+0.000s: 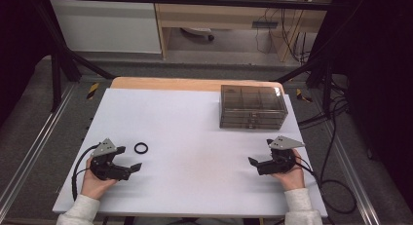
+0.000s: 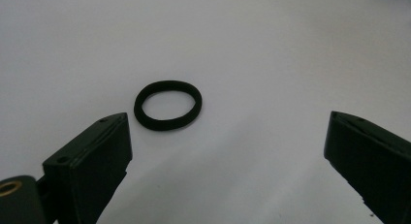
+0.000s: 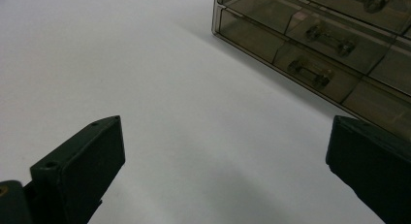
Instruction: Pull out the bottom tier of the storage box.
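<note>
A small black ring (image 1: 141, 147) lies flat on the white tabletop (image 1: 195, 132), at the left. My left gripper (image 1: 130, 158) rests just short of it, open, nothing between its jaws. In the left gripper view the ring (image 2: 167, 123) lies ahead of the left gripper (image 2: 228, 124), closer to the left jaw and touching neither. A smoky transparent drawer box (image 1: 252, 107) stands at the back right, drawers closed. My right gripper (image 1: 259, 152) sits in front of it, open and holding nothing. In the right gripper view the drawer box (image 3: 315, 40) fronts show handles beyond the right gripper (image 3: 227, 122).
The white tabletop runs wide between the two grippers. A wooden strip (image 1: 195, 84) edges its far side. Black frame bars (image 1: 63, 59) and cables (image 1: 331, 152) flank the table. A person's hands in white sleeves (image 1: 80, 210) hold both grippers near the front edge.
</note>
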Action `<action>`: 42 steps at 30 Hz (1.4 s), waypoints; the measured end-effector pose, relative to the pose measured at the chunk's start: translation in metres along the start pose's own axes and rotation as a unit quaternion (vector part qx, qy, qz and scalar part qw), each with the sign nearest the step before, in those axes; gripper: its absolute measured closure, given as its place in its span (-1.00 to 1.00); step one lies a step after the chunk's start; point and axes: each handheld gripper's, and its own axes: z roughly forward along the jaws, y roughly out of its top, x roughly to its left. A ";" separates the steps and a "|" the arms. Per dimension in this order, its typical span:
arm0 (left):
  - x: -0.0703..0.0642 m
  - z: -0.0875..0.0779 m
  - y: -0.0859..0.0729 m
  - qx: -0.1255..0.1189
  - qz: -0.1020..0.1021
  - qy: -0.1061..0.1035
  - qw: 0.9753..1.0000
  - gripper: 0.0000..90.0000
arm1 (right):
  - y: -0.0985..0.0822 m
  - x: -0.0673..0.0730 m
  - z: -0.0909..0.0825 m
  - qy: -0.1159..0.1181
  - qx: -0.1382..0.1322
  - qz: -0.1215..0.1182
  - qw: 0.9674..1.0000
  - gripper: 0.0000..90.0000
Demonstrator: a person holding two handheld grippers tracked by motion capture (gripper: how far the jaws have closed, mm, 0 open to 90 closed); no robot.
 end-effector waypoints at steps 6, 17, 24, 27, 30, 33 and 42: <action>0.000 0.000 0.000 0.001 0.001 0.001 1.000 -0.93 | 0.003 0.002 0.004 -0.007 0.016 -0.028 0.999 -0.96; 0.000 0.001 0.000 0.002 0.002 0.001 1.000 -0.93 | 0.012 0.007 0.011 -0.019 0.026 -0.081 0.996 -0.94; 0.000 0.001 0.000 0.002 0.002 0.002 1.000 -0.93 | 0.017 0.008 0.014 -0.036 0.035 -0.116 0.992 -0.92; 0.000 0.001 0.000 0.003 0.002 0.002 1.000 -0.93 | 0.018 0.008 0.016 -0.040 0.039 -0.127 0.990 -0.92; 0.000 0.001 0.000 0.003 0.002 0.002 1.000 -0.93 | 0.018 0.008 0.018 -0.044 0.042 -0.133 0.989 -0.92; 0.000 0.001 0.000 0.003 0.002 0.002 1.000 -0.93 | 0.018 0.008 0.020 -0.049 0.044 -0.141 0.988 -0.92; 0.000 0.001 0.000 0.004 0.003 0.003 1.000 -0.93 | 0.018 0.006 0.026 -0.063 0.056 -0.161 0.983 -0.90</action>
